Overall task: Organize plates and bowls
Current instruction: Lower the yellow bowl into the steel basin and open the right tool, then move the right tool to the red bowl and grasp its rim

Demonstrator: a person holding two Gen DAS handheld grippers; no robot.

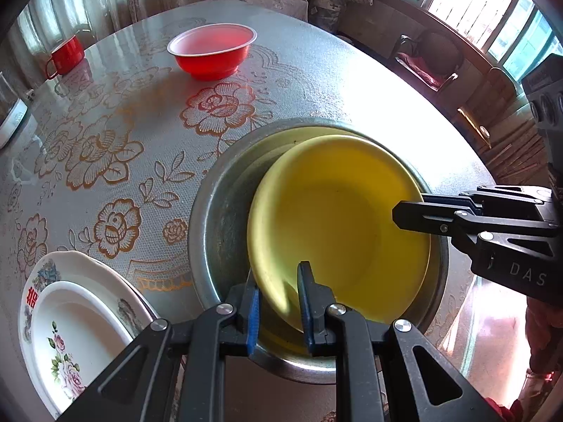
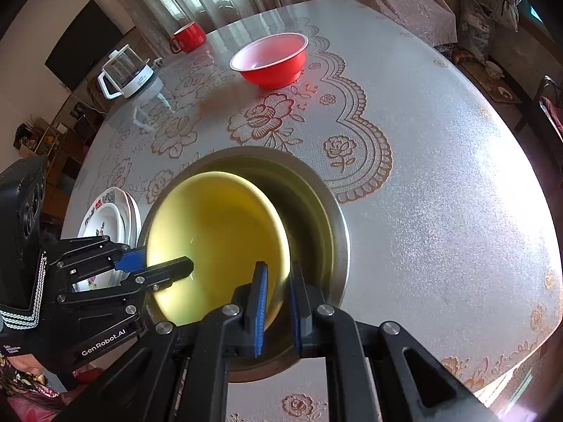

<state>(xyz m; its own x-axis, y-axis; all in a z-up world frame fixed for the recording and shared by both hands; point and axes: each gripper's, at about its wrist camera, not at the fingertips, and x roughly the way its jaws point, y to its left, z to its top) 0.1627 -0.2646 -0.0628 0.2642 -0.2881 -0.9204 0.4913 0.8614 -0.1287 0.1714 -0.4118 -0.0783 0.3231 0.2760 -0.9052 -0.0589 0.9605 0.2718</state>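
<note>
A yellow bowl [image 1: 337,218] lies tilted inside a wide metal basin [image 1: 218,218] near the table's front edge. My left gripper [image 1: 279,302] is shut on the bowl's near rim, one blue pad on each side of it. My right gripper [image 2: 278,302] is shut on the opposite rim of the yellow bowl [image 2: 218,239], inside the basin [image 2: 327,218]. Each gripper shows in the other's view: the right gripper [image 1: 401,211] at the bowl's right edge, the left gripper [image 2: 169,267] at its left edge. A red bowl [image 1: 211,52] [image 2: 269,59] stands further back on the table.
Stacked white floral plates [image 1: 77,323] [image 2: 105,218] lie left of the basin. A red mug [image 1: 67,56] [image 2: 188,37] and a glass kettle [image 2: 126,70] stand at the far left. The round table [image 2: 440,176] has a floral cover; chairs and windows lie beyond.
</note>
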